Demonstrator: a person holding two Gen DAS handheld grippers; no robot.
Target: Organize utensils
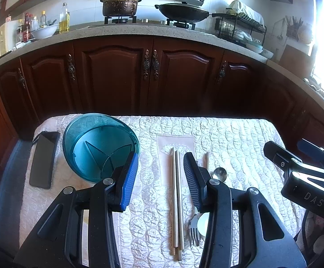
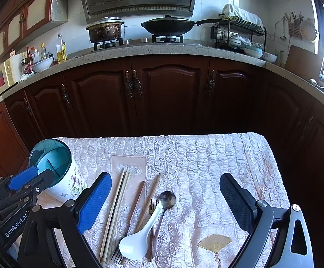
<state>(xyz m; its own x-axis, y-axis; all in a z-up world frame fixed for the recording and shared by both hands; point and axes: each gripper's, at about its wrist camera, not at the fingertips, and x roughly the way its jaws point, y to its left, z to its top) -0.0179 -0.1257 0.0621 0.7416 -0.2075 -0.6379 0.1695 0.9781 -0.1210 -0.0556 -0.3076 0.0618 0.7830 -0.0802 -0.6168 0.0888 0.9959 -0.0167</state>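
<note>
A teal utensil holder (image 1: 99,147) with inner dividers stands at the table's left; the right wrist view shows its white floral side (image 2: 57,169). Light chopsticks (image 1: 176,198) (image 2: 115,212) lie lengthwise on the quilted cloth. Beside them lie brown chopsticks (image 2: 148,198), a fork (image 1: 194,232) (image 2: 119,254), a white soup spoon (image 2: 139,236) and a metal spoon (image 1: 220,174) (image 2: 167,199). My left gripper (image 1: 160,174) is open and empty above the light chopsticks. My right gripper (image 2: 165,192) is open and empty above the utensil pile.
A black phone (image 1: 42,158) lies left of the holder. The table's cloth (image 2: 206,160) ends at dark wooden cabinets (image 1: 139,76). Behind is a counter with a pot (image 2: 105,30), a wok (image 2: 168,24) and a dish rack (image 2: 237,33).
</note>
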